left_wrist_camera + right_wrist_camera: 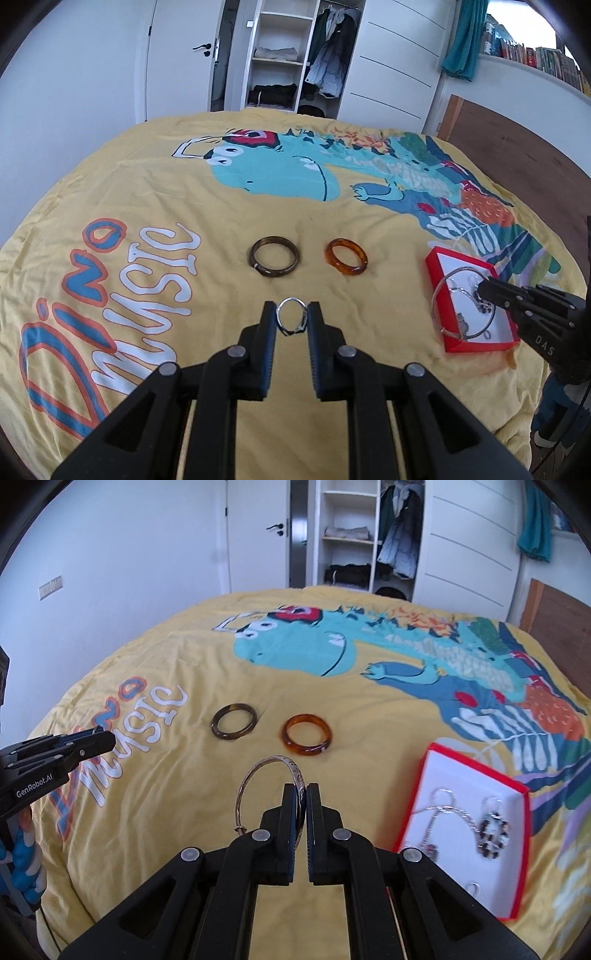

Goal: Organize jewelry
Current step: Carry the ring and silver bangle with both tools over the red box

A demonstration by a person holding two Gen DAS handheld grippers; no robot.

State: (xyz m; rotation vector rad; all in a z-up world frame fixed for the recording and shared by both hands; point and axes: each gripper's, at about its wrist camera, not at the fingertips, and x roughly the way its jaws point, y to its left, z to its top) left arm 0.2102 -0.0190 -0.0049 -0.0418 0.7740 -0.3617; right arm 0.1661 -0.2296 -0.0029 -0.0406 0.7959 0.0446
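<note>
On a yellow dinosaur-print bedspread point(155, 177), a dark brown glossy bangle point(273, 256) and an amber translucent bangle point(346, 256) are lying side by side. The left gripper point(291, 318) is clasping a thin silver ring point(291, 316). The right gripper point(302, 805) is pinching a thin silver bangle point(255, 781) over the red-rimmed white jewelry box point(513, 786).

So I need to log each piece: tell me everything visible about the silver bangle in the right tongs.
The silver bangle is a thin metal hoop, open in the middle, with dark engraved patterning on its band and a small loop near its lower end. The right tongs are shut on its right side, holding it above the yellow bedspread, left of the red box. Nothing else touches it.
</note>
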